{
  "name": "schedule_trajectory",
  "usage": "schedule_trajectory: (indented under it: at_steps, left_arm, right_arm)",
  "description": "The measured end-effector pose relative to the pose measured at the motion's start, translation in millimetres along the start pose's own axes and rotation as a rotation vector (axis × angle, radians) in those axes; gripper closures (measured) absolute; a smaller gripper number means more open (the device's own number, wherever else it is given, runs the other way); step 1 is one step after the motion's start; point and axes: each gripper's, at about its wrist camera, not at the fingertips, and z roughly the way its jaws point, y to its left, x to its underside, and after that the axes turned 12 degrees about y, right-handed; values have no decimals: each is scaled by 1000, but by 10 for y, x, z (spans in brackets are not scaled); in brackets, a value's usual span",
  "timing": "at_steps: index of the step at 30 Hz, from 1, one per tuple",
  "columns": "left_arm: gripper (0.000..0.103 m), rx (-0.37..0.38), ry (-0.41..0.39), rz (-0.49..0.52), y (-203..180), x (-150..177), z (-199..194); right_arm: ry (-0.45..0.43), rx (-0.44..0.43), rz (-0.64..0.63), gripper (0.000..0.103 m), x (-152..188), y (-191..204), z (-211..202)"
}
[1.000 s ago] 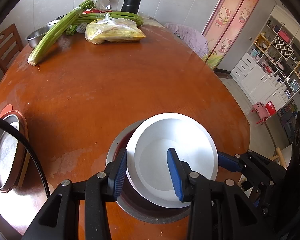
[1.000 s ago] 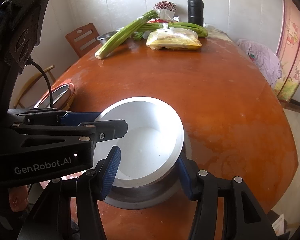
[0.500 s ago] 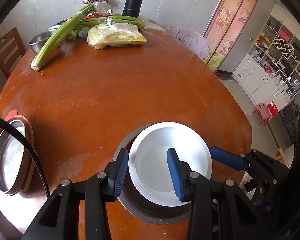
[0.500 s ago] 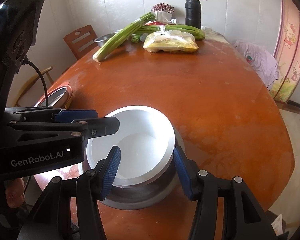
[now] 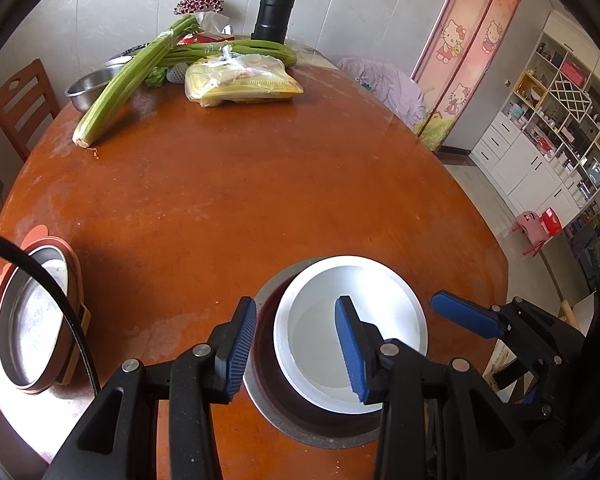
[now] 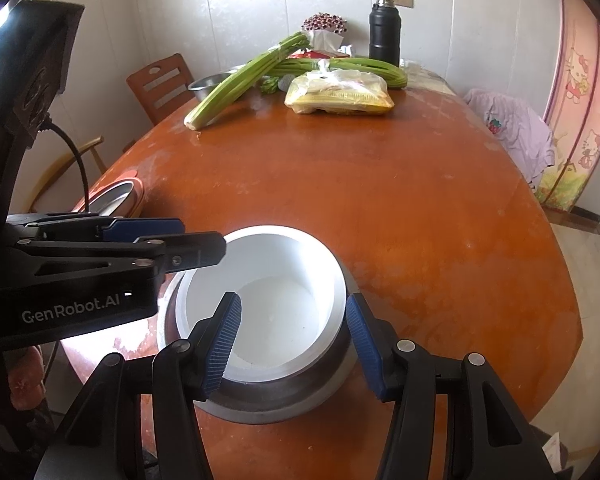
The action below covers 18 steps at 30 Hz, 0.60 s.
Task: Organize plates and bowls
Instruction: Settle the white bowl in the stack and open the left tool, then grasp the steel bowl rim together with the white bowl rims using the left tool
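**White bowl settling into the metal bowl as the left tongs are loosening**

The white bowl (image 5: 364, 288) is sitting lower and more level than a second ago, when it was tipping up toward the cameras. It is now resting inside the metal bowl (image 5: 320, 428), whose grey rim is showing all around the white bowl on the table (image 5: 260, 200). In both views the white bowl is looking smaller than before.

The left gripper (image 5: 296, 346) is straddling the left side of the white bowl, one blue pad outside the rim and the other over the white floor. Its jaws are opening, and neither pad is pressing on the wall between them. A second ago the outer pad was lying right against the rim.

The right gripper (image 6: 292, 344) is straddling the right side of the white bowl at the same width as before. Its jaws are standing apart, with the inner pad hanging over the bowl's floor. The outer pad is lying just beside the rim, and no pinch is showing.

White lettering reading "GenRobot.AI" (image 6: 70, 308) is showing on the black body of the left gripper, to the left of the white bowl in the right wrist view.
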Motion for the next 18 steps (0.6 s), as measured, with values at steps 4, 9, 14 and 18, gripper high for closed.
schedule_trajectory:
  at_steps: [4, 9, 14, 18]
  left_arm:
    - [51, -9, -9, -5, 24, 1, -31]
    - [50, -22, -12, -12, 62, -5, -46]
    - [46, -27, -12, -8, 67, -10, -50]
    - [45, -24, -8, -5, 73, -21, -33]
  right_arm:
    - [-5, 4, 6, 46, -29, -27, -4]
    - [-15, 25, 11, 46, -67, -53, -14]
    - [-23, 29, 25, 46, -121, -104, -8]
    - [-18, 39, 34, 46, -144, -139, 13]
